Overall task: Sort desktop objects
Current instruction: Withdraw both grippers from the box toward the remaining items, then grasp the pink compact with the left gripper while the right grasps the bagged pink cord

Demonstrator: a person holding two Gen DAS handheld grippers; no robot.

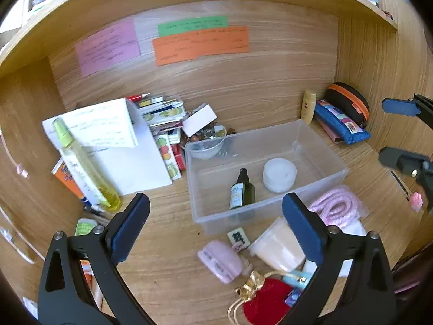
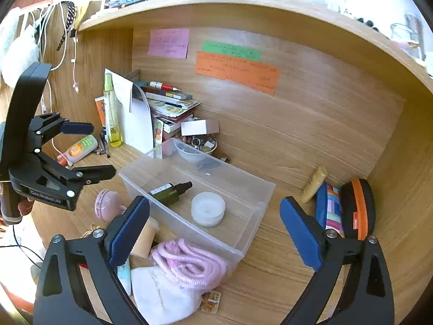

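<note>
Each gripper, left gripper (image 1: 216,216) and right gripper (image 2: 215,222), has a black plastic frame with triangular cut-outs and silver screws at the finger pivots. Fingers (image 2: 130,233) carry dark blue ribbed pads. White "GenRobot.AI" lettering marks the left unit's black body

— Count for the clear bin (image 1: 319,149), please.

— I count two items on its floor: one dark green spray bottle (image 1: 241,189), lying down, and one white round jar (image 1: 278,174). One clear bowl (image 1: 207,147) shows at its back corner; I cannot tell which side of the wall it is on.

— The back panel?

— I see three paper notes: one pink (image 1: 108,46), one green (image 1: 192,25), one orange (image 1: 200,44).

— Right corner?

— One beige tube (image 1: 308,106), one blue pouch (image 1: 342,122), one black case with an orange zip (image 1: 347,102).

— In front?

— One pink cord (image 2: 186,264), coiled.
</note>
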